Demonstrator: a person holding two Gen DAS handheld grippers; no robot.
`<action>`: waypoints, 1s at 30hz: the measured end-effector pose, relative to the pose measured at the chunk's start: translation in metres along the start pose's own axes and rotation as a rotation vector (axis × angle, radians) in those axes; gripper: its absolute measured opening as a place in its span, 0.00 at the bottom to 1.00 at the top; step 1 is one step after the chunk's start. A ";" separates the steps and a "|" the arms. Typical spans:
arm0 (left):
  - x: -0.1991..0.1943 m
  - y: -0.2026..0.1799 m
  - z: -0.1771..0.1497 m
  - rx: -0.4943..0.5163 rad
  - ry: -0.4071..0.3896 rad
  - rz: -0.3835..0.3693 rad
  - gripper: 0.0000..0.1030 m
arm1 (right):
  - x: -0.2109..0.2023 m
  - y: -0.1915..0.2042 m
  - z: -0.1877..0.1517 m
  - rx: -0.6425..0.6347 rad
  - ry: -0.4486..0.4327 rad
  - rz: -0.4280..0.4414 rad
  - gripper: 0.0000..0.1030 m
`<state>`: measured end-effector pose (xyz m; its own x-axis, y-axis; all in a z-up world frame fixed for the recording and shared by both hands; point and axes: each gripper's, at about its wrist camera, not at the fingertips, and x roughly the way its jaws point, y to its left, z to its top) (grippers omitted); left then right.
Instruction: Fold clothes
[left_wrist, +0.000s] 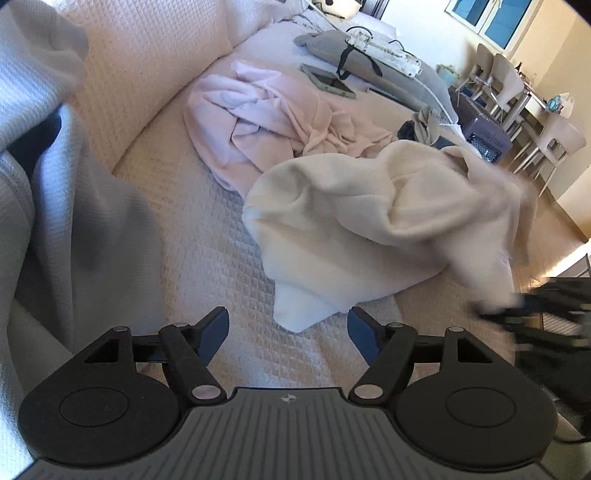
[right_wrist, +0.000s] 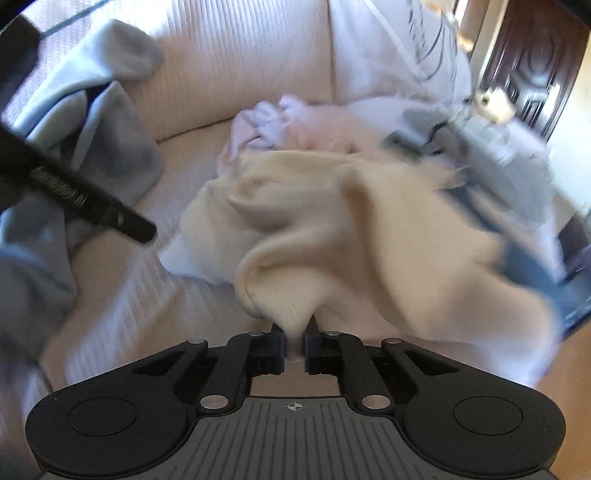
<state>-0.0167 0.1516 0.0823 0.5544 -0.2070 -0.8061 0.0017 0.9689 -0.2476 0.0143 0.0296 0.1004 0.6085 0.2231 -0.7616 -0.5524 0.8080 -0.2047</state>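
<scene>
A crumpled cream garment (left_wrist: 369, 221) lies on the quilted white cover (left_wrist: 207, 258). My left gripper (left_wrist: 288, 319) is open just in front of the garment's near corner, and its pads touch nothing. In the right wrist view, my right gripper (right_wrist: 294, 334) is shut on a pinched fold of the cream garment (right_wrist: 369, 240), which bunches up ahead of it, blurred. The right gripper (left_wrist: 517, 310) also shows as a dark blur at the garment's right edge in the left wrist view. A dark finger (right_wrist: 110, 218) of the left gripper crosses the left side of the right wrist view.
A pink garment (left_wrist: 266, 122) lies heaped behind the cream one. A grey-blue garment (left_wrist: 74, 184) drapes at the left by the cushioned back (left_wrist: 147, 55). Farther off are a flat device (left_wrist: 328, 81), a grey bag (left_wrist: 354, 51), a crate (left_wrist: 484, 129) and chairs (left_wrist: 517, 85).
</scene>
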 end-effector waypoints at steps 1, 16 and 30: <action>0.000 -0.002 0.000 0.006 -0.001 -0.004 0.67 | -0.016 -0.011 -0.004 -0.001 0.006 -0.030 0.09; -0.014 -0.030 -0.026 0.102 0.069 -0.023 0.74 | -0.147 -0.067 -0.116 0.185 0.245 -0.186 0.09; -0.020 -0.054 -0.025 0.112 0.045 -0.064 0.82 | -0.133 -0.064 -0.091 0.187 0.052 -0.172 0.29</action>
<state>-0.0492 0.0999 0.0984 0.5122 -0.2721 -0.8146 0.1305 0.9621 -0.2393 -0.0832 -0.1015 0.1588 0.6518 0.0488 -0.7568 -0.3255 0.9194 -0.2210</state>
